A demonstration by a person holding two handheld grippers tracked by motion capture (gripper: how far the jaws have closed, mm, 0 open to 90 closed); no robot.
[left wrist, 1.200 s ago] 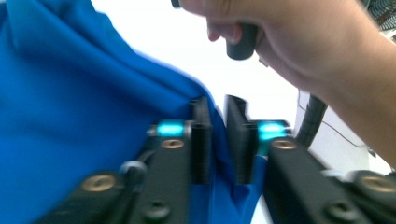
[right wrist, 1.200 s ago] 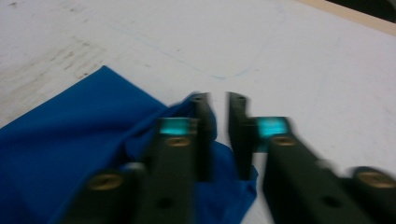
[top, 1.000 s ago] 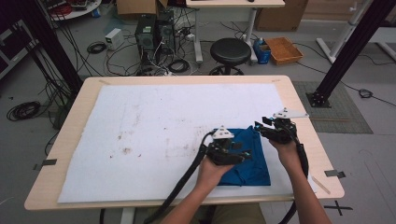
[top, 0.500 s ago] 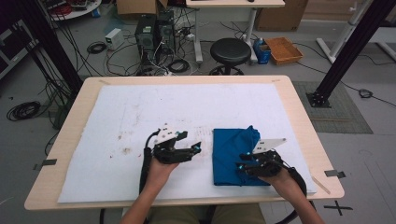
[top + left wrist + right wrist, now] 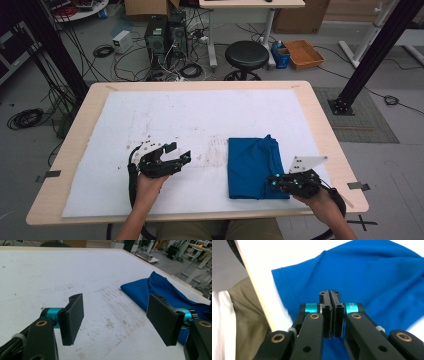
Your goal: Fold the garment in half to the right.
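Note:
A blue cloth [image 5: 255, 167] lies folded on the white sheet [image 5: 200, 115], right of the middle. My left gripper [image 5: 180, 152] hovers over bare sheet to the cloth's left. Its jaws have just been opening and stand wide apart with nothing between them, as the left gripper view [image 5: 117, 317] shows, with the cloth [image 5: 162, 290] off to the right. My right gripper [image 5: 272, 182] is at the cloth's near right corner. Its jaws have just been closing, and in the right gripper view [image 5: 332, 293] the pads meet with nothing visible between them, above the cloth [image 5: 362, 275].
The wooden table [image 5: 310, 100] ends close behind the right gripper, where the person's trousers [image 5: 244, 315] show past its near edge. Beyond the far edge stand a black stool [image 5: 246, 50], computer towers [image 5: 162, 35], a brown box [image 5: 304, 52] and floor cables.
The left hand has left the cloth and moved left onto bare sheet, its jaws wider. The right hand has drawn back to the cloth's near right corner and shut. The cloth now lies flat.

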